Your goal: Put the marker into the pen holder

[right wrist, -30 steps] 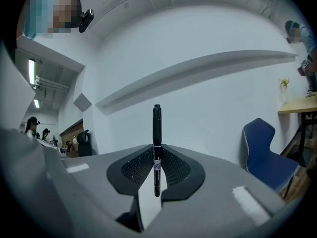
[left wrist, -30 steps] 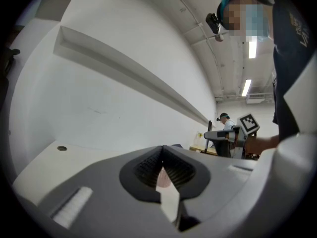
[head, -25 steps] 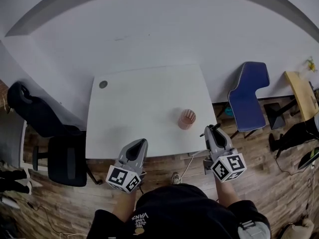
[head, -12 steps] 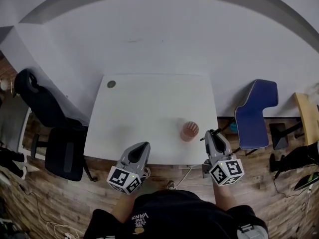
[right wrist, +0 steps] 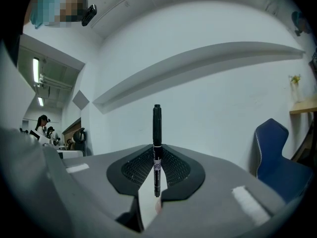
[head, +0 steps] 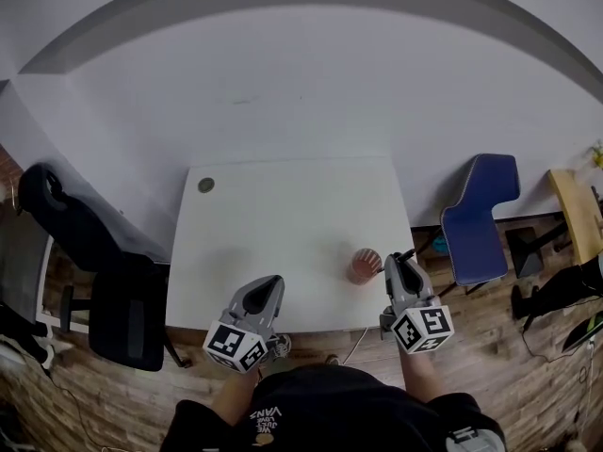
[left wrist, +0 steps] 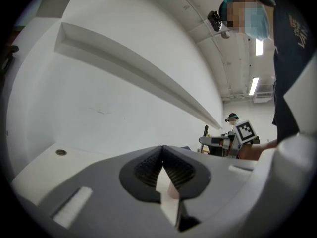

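A pink pen holder (head: 364,265) stands near the front right of the white table (head: 283,224). My right gripper (head: 400,263) hovers just right of it, shut on a black marker (right wrist: 156,148) that stands upright between the jaws in the right gripper view. My left gripper (head: 266,290) is at the table's front edge, left of the holder, jaws closed with nothing between them. Through its jaws in the left gripper view a bit of the pink holder (left wrist: 173,193) shows.
A black office chair (head: 89,271) stands left of the table and a blue chair (head: 479,217) to the right. A round grommet (head: 205,185) sits at the table's far left corner. A white wall runs behind the table.
The right gripper with the marker has closed in on the pen holder. The head view has shifted slightly, and the left gripper stays at the front edge.
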`<state>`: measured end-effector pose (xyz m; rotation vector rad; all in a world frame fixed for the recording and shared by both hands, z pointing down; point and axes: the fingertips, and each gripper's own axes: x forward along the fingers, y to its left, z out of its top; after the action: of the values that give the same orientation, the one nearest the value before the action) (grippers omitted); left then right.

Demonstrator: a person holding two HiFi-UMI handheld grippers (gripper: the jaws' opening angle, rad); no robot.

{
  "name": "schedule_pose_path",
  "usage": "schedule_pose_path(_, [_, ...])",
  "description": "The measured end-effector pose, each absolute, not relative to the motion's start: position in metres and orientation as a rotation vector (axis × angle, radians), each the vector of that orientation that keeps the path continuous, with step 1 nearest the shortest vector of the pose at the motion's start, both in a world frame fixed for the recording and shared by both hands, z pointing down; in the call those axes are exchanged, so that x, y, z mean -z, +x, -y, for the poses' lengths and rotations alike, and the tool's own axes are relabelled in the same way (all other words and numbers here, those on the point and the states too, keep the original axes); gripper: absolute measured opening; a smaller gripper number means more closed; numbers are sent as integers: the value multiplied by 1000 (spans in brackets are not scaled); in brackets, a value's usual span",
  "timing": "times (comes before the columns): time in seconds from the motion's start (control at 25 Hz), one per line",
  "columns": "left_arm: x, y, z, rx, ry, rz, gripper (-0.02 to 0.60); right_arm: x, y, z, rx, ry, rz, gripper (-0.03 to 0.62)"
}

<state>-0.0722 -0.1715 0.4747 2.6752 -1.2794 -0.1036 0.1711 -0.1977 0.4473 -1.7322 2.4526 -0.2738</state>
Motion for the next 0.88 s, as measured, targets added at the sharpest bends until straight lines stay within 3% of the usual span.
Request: schedule_pose_path(0.88, [-479,-92,195,106,2684,1231,52,-522,168,232,366,-1917,-2420,49])
